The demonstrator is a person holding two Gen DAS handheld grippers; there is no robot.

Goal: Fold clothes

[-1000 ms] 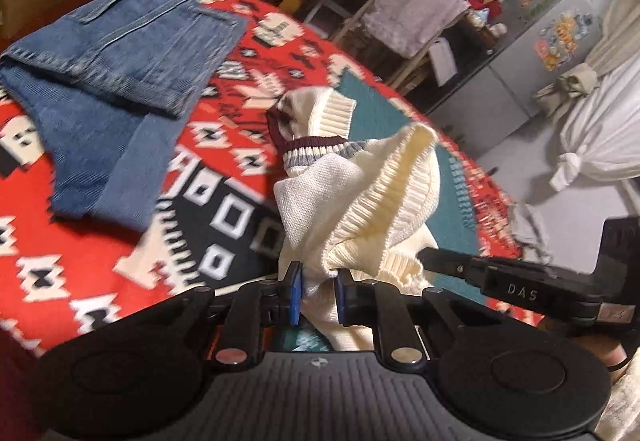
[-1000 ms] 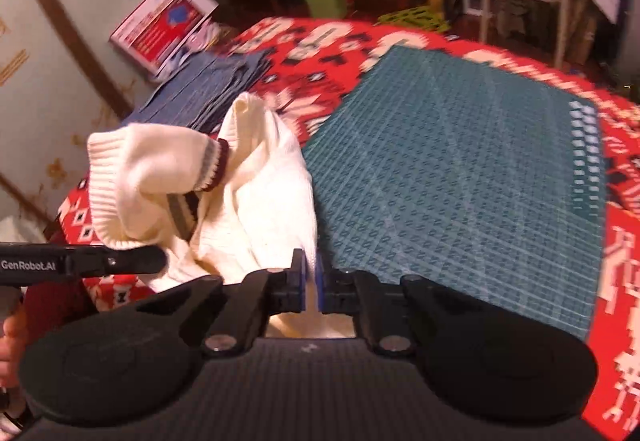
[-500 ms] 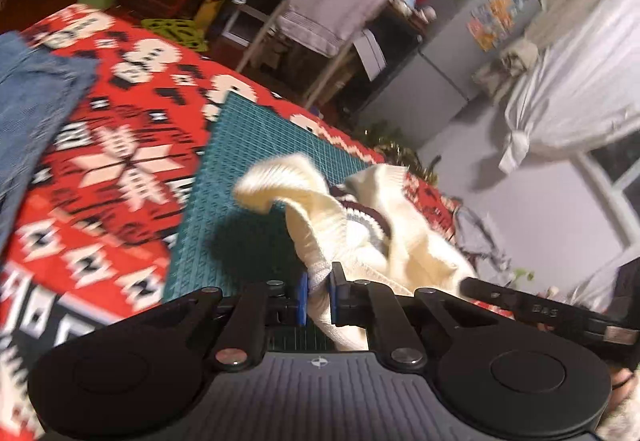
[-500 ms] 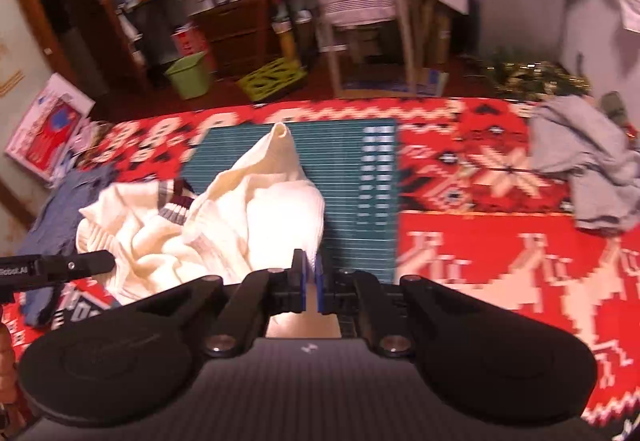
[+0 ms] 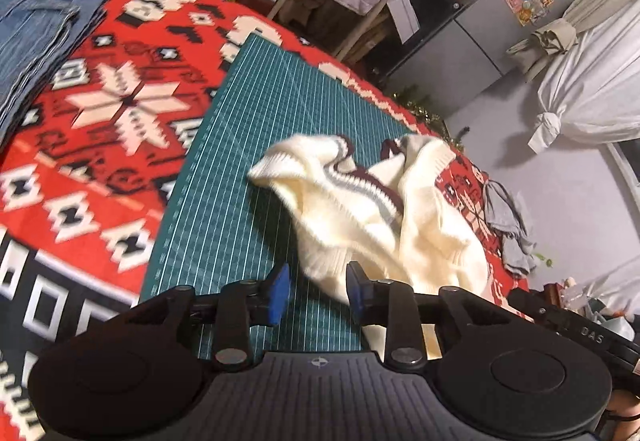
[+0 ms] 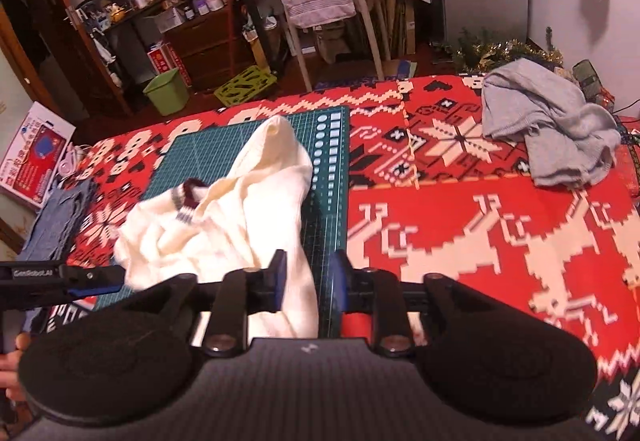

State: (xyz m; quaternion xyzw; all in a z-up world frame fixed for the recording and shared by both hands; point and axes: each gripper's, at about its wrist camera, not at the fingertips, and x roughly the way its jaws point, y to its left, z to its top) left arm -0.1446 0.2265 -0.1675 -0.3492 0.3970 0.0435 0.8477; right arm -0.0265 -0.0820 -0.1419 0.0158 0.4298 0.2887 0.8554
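Unfolded yet, a crumpled cream knit sweater [image 5: 372, 209] lies on the green gridded cutting mat [image 5: 240, 161], both grippers' jaws parted, gripping nothing.

"DAS" on right gripper [image 5: 592, 335]; "GenRobot.AI" on left gripper [image 6: 34, 273]

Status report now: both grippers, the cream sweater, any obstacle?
Left gripper open, right gripper open. Cream sweater crumpled on green mat. Nothing blocking.
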